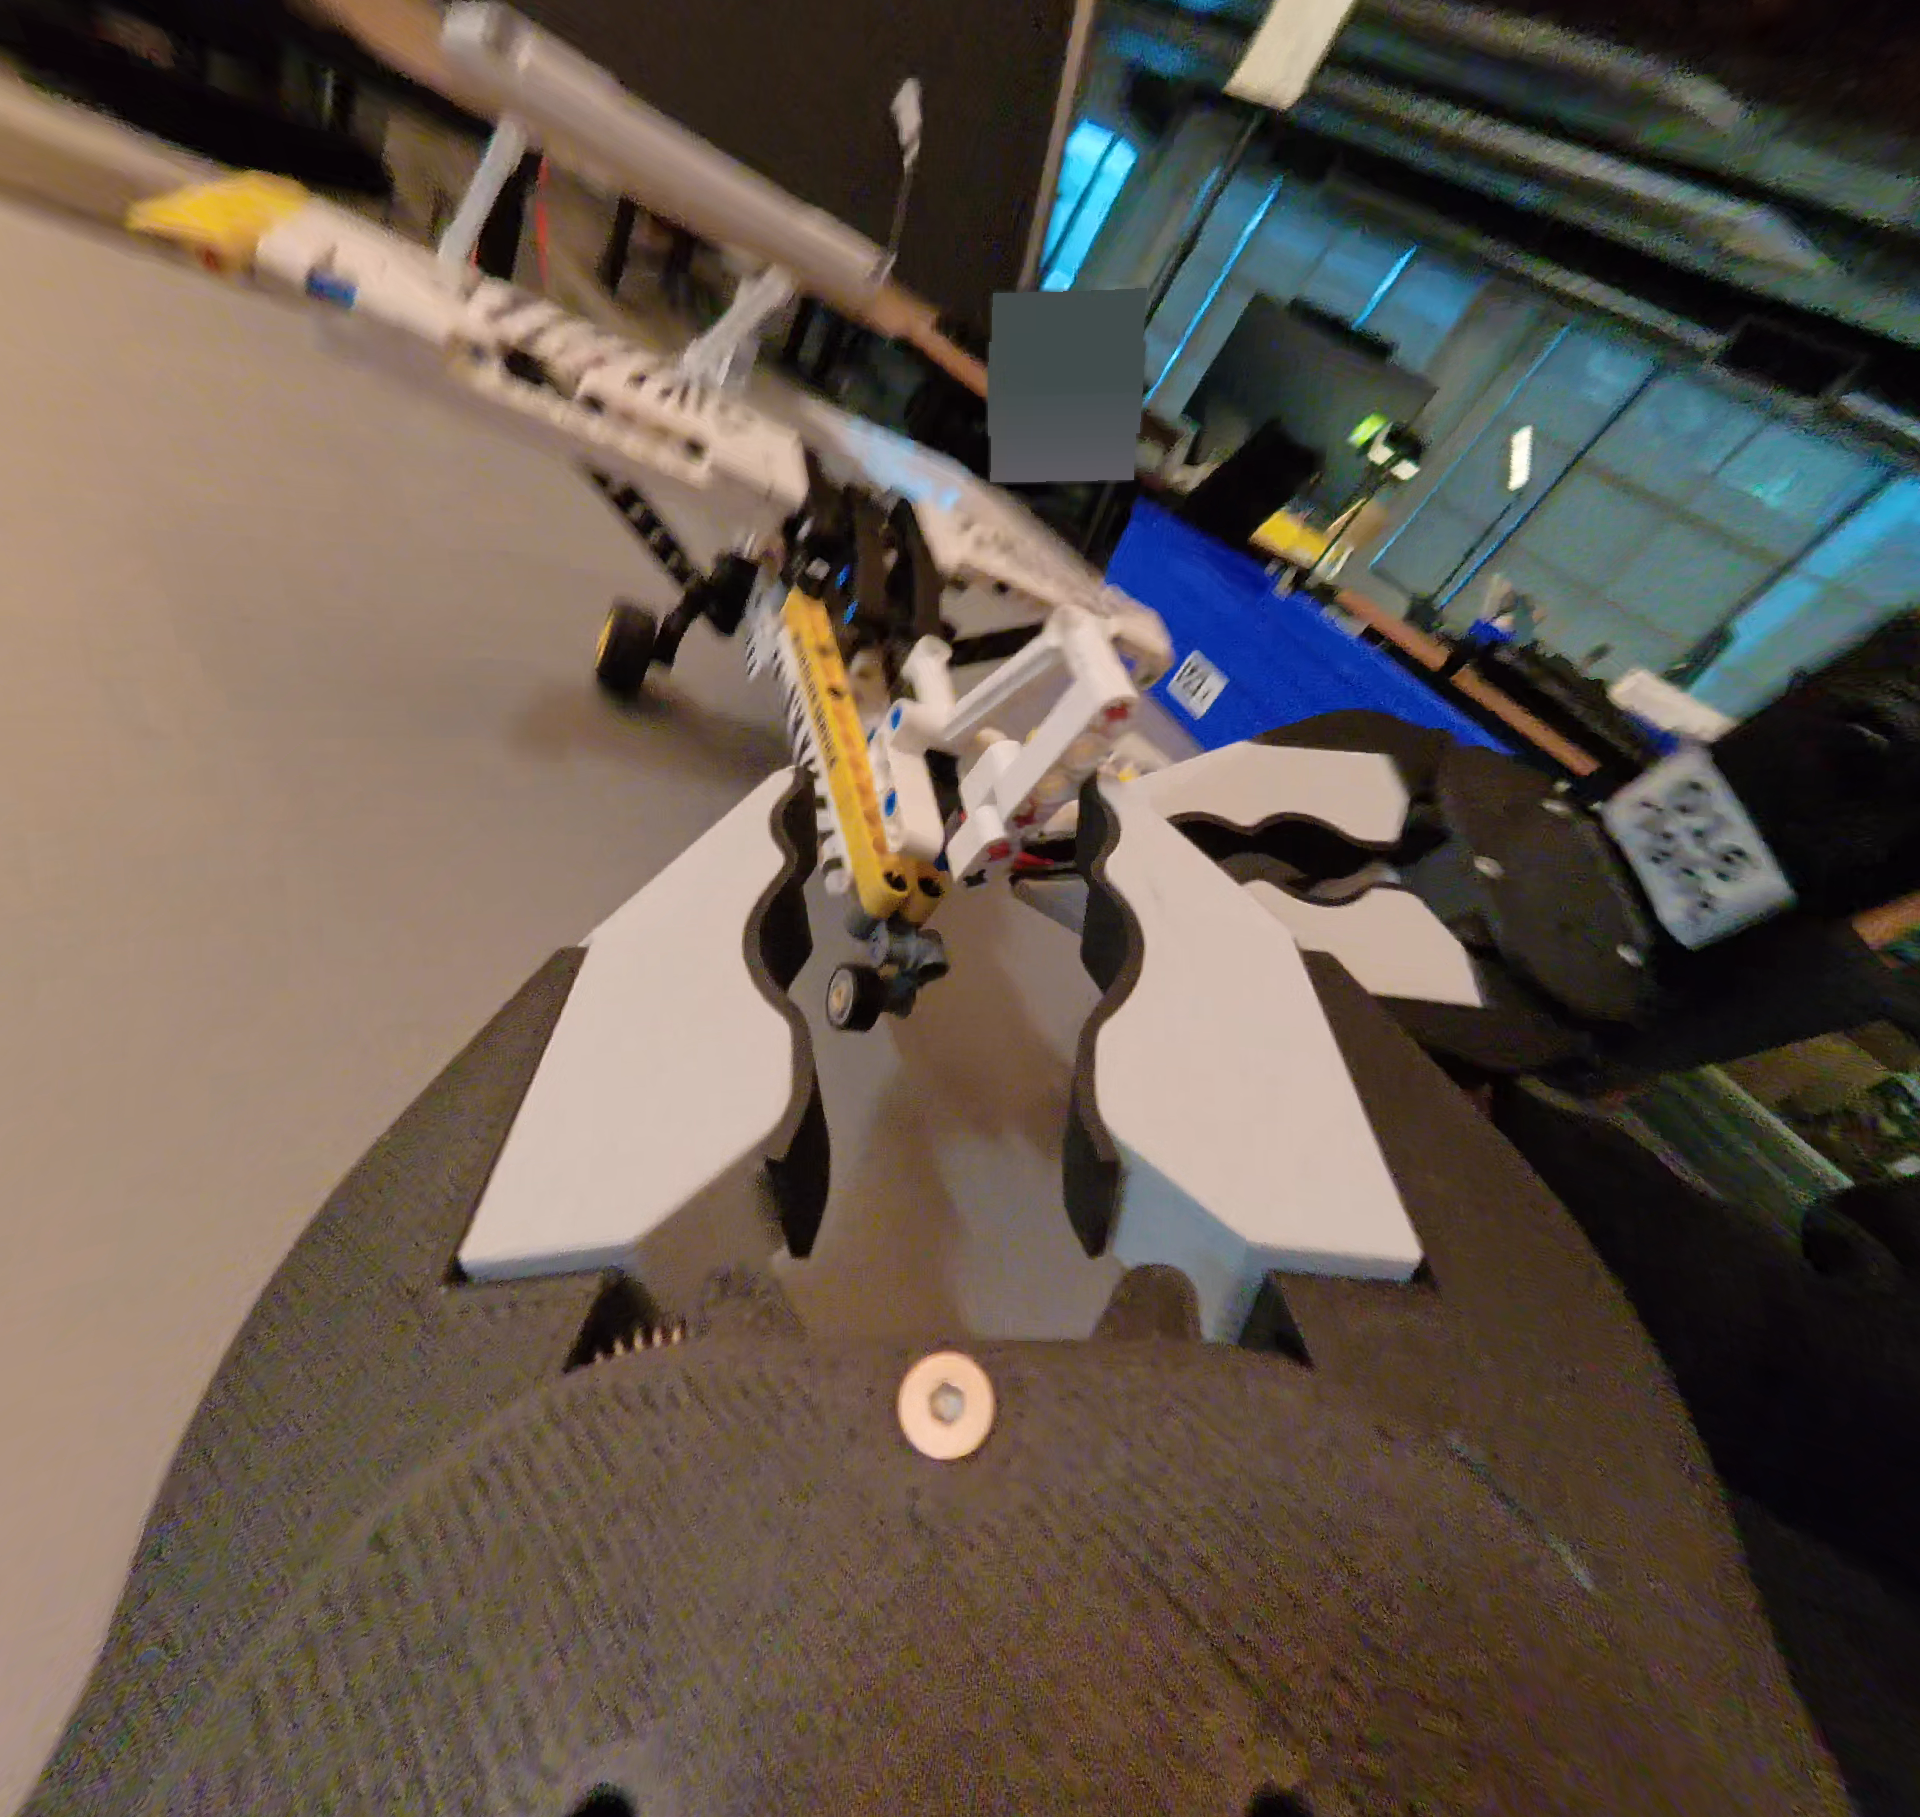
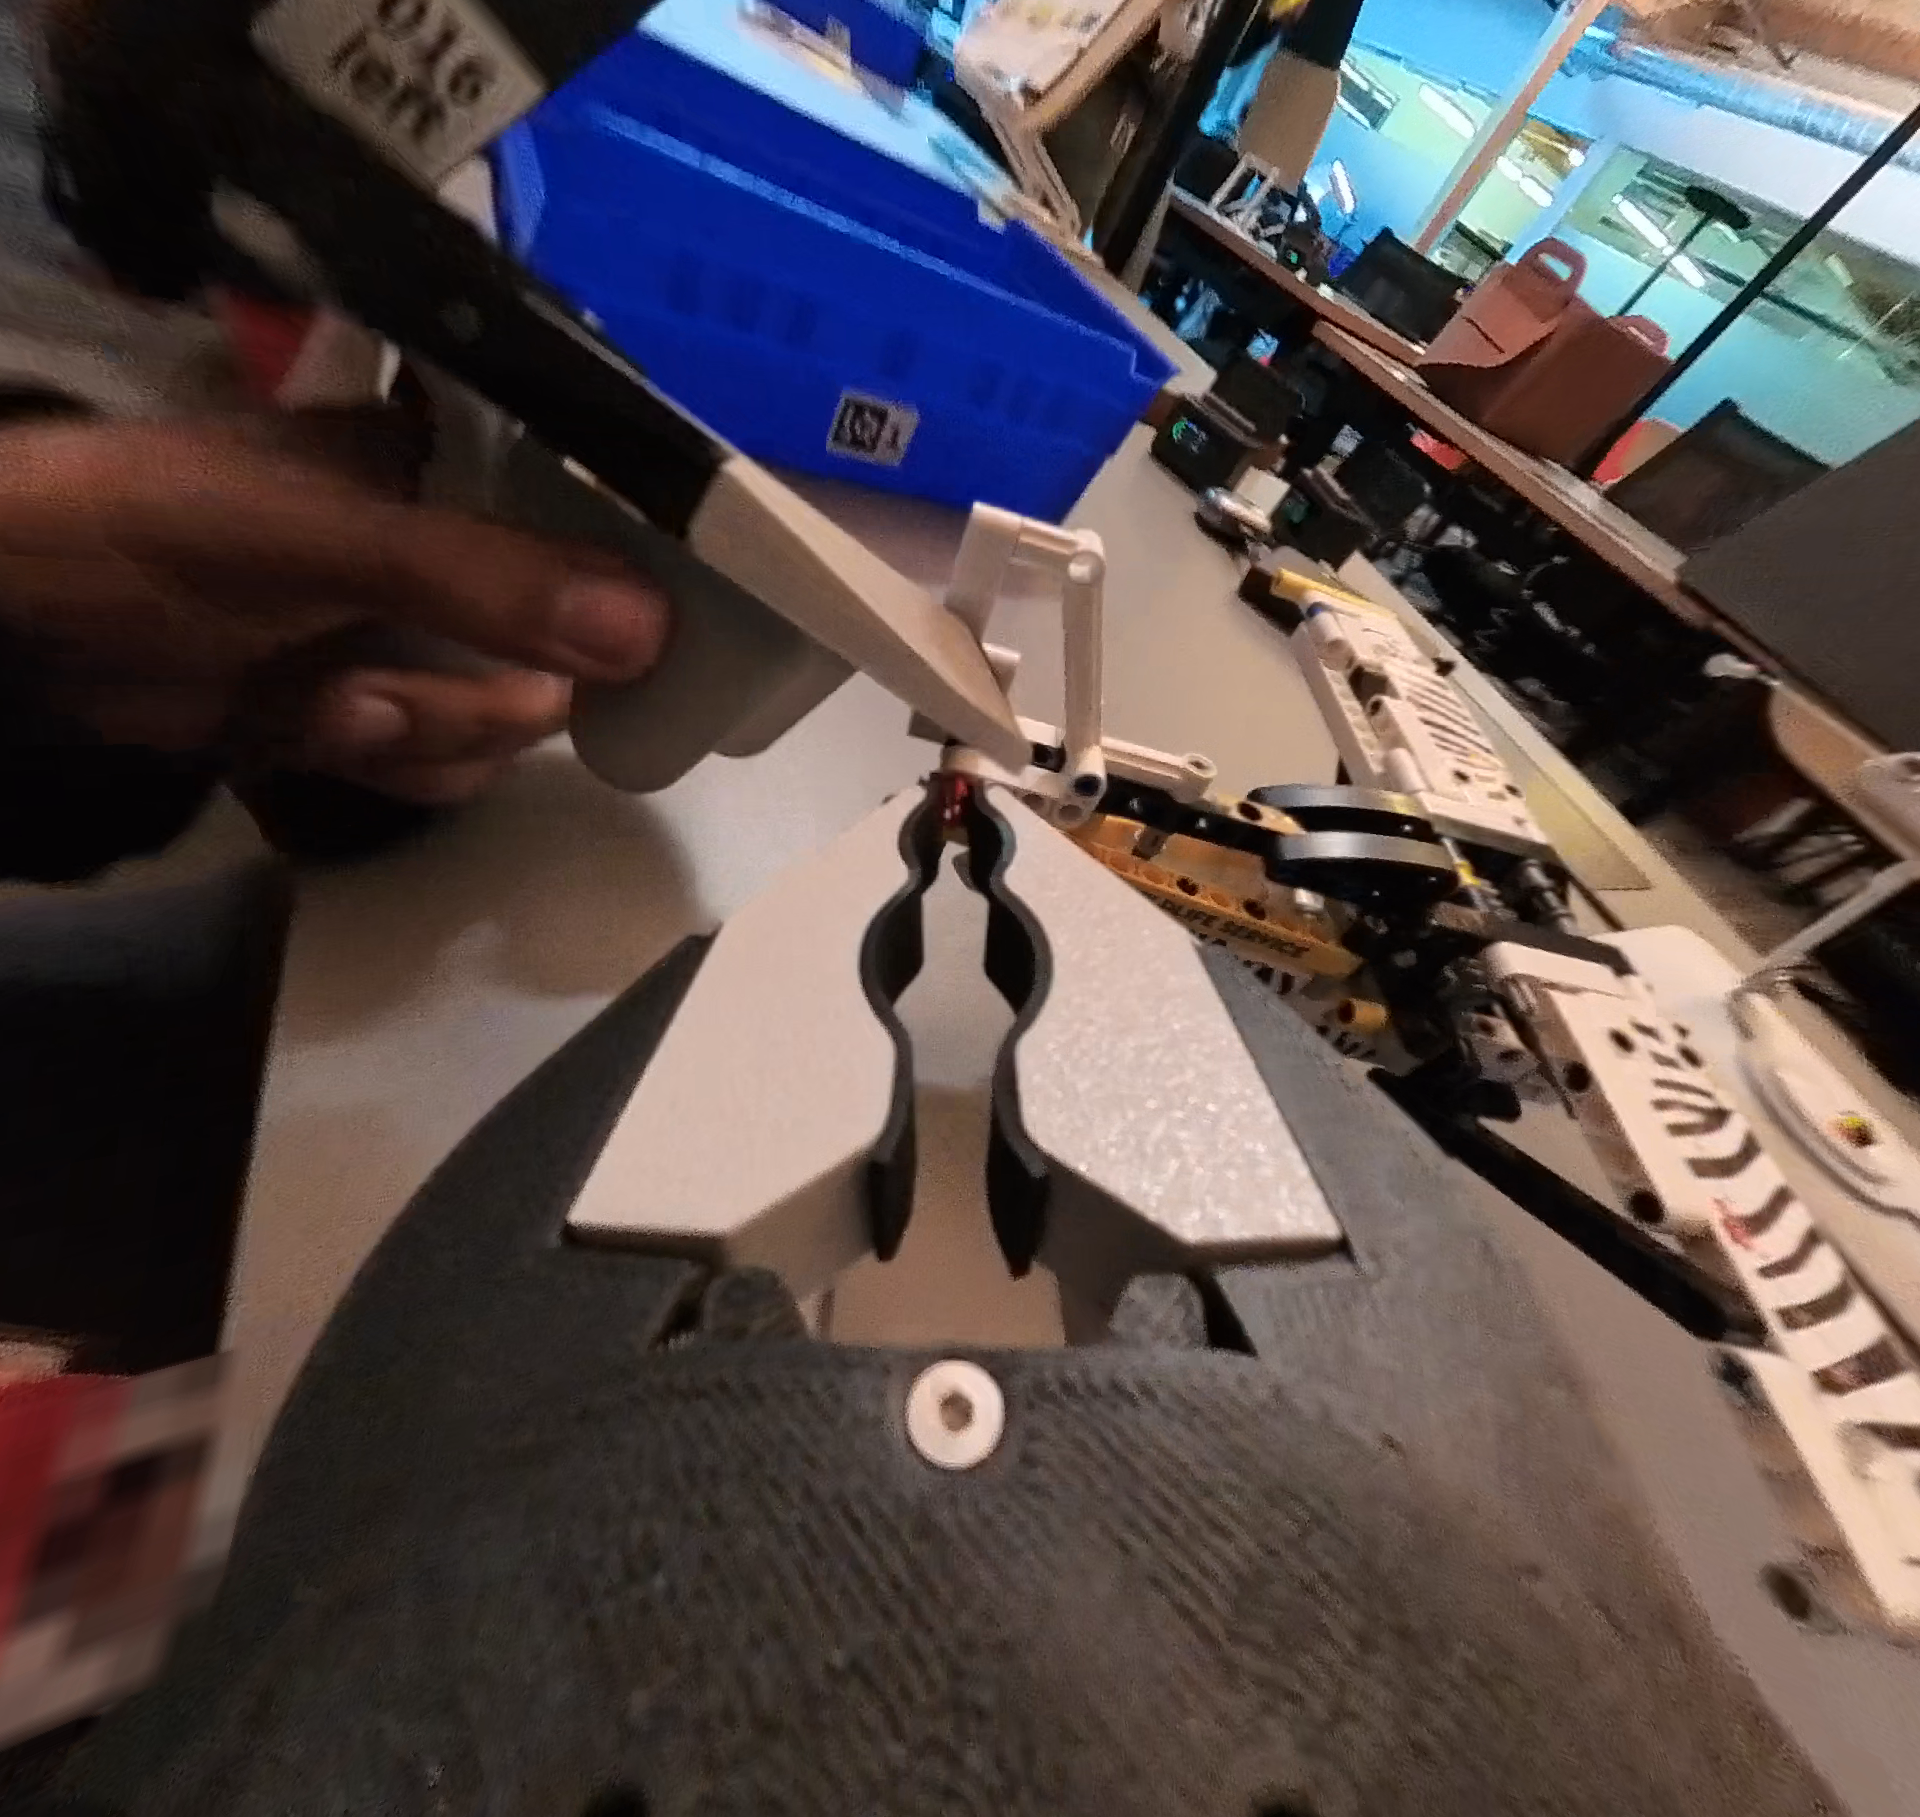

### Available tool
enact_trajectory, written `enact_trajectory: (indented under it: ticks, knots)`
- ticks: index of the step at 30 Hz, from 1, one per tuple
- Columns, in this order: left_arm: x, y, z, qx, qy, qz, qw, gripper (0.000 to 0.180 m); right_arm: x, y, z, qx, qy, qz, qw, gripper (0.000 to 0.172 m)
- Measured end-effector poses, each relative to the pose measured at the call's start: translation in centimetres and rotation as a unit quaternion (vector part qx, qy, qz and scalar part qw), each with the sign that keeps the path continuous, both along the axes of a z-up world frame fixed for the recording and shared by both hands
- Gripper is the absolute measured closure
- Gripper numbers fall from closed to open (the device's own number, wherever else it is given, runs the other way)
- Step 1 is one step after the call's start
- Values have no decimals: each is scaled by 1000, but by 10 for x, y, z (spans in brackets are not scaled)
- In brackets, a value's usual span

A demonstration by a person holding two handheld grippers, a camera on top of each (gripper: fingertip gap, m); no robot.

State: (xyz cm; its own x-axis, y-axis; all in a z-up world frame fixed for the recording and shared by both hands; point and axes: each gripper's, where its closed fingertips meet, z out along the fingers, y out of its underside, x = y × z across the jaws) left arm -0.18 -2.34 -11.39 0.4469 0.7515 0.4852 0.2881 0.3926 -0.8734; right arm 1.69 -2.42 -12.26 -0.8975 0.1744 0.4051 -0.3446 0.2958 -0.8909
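Your left gripper (image 1: 940, 811) has its jaws spread apart around the nose of a plastic brick-built aircraft model (image 1: 665, 396), with a yellow perforated beam (image 1: 842, 739) and a white linkage frame (image 1: 1049, 718) between the fingers but neither pad pressing on them. Your right gripper (image 2: 961, 817) has its jaws together, pinching a small red piece (image 2: 951, 811) at the end of that same linkage, which rises here as a white hinged bracket (image 2: 1039, 604). The model rests on a smooth grey desk (image 1: 260, 728), its long white fuselage striped in black, its small black wheels (image 1: 629, 650) rubbery and round. The gripper fingers are matte white plastic with wavy black inner pads; their bases are rough, layered black print. A glossy blue bin (image 2: 790, 313) sits behind on the desk. A hand (image 2: 343, 614) holds the left gripper.
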Motion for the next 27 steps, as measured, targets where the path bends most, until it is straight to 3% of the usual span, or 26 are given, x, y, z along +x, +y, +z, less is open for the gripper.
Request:
enact_trajectory:
  ticks: [3,6,12,18,23,27]
  knots:
    - [-4,-4,-25,-39,-84,2,996,129,1,-4,-12,48,52,-13,997,169]
    - [-4,-14,-34,-98,-103,22,990,131,1,-6,-19,83,112,-32,990,169]
    - [1,-15,-38,-182,-139,12,973,154,3,-10,-29,129,196,-51,971,170]
    - [12,-11,-4,-142,-124,-36,981,144,6,-11,-31,127,182,-38,974,170]
    - [1,-27,-16,-284,-178,-13,942,137,9,-14,-31,127,195,-31,972,169]
    - [-6,-18,6,-334,-184,-59,923,141,9,-13,-31,128,205,-33,970,169]
